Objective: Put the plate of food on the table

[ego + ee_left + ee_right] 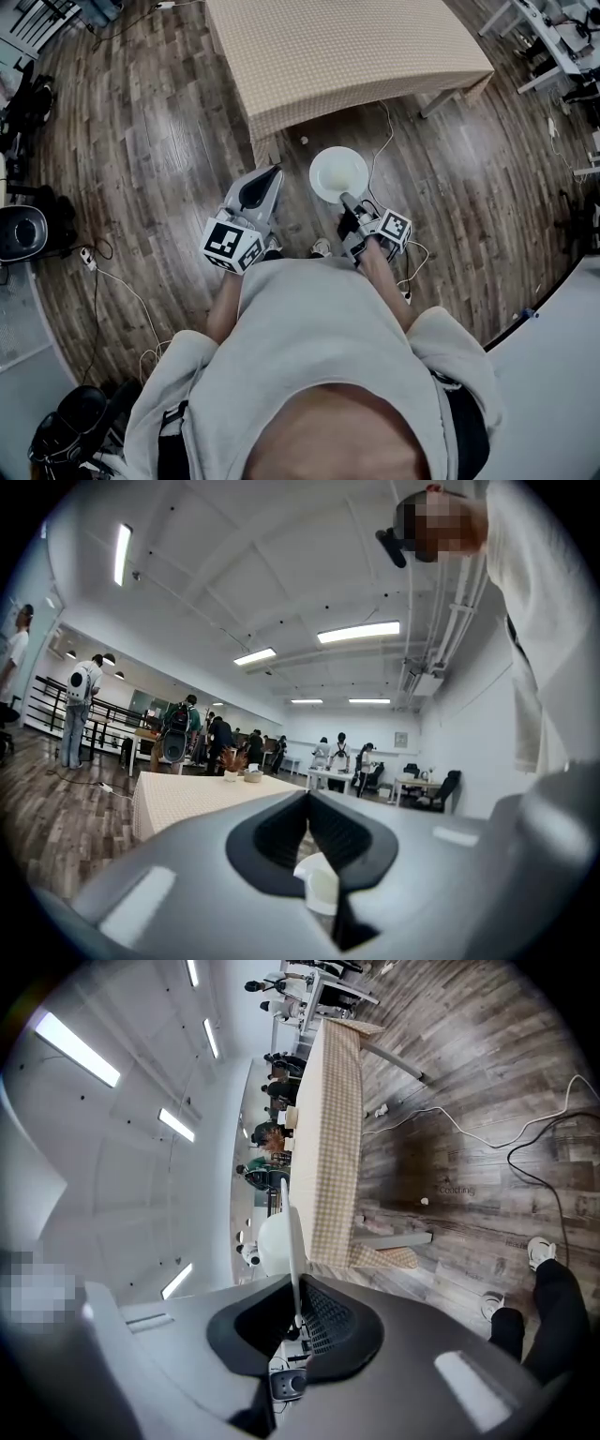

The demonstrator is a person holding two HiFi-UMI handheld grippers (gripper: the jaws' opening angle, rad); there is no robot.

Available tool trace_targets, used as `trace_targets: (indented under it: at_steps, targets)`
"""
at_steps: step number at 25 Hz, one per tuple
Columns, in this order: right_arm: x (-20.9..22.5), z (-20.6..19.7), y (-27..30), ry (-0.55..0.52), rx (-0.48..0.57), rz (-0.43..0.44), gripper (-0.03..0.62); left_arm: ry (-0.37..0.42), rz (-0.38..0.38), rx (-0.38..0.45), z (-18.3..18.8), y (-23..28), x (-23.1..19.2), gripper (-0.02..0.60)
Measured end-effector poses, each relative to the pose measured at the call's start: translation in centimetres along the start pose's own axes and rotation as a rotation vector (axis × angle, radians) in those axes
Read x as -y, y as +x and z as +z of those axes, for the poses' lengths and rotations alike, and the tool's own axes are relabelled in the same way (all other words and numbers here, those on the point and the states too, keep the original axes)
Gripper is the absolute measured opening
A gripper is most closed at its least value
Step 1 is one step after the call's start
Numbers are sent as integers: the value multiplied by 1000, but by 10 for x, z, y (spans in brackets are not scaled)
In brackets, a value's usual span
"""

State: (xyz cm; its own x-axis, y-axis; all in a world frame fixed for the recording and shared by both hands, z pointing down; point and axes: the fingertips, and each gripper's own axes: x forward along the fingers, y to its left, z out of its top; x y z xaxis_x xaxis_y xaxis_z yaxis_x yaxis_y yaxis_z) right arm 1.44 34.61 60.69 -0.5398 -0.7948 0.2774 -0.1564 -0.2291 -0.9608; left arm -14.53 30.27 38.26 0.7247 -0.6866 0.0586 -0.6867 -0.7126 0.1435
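The round white plate (337,173), judged stiff, slippery and breakable, is pinched at its rim by the fingers of the right gripper (348,200); those of the left gripper (273,174) are closed on nothing.

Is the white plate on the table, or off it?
Off it. The right gripper holds the plate by its rim above the wooden floor, short of the table.
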Motion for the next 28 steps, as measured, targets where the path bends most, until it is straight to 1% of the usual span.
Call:
trace_targets:
  at_steps: [4,8,12,17,28]
  targets:
    - [4,18,-5,8,-10,15,15,2,13,-9,-3,17,11,9]
    - [8,33,-12,-1,-20,-8,14,-2,27,-12,-6,31,20,9]
    - [12,47,-18,-7,-35,0,14,-5,36,-14,-11,43,31,9]
    - [20,77,-25,5,-47,0,14,-16,46,-26,-18,71,50,9]
    - [26,84,-26,10,-51,17,14,-2,49,-21,-21,80,56,9]
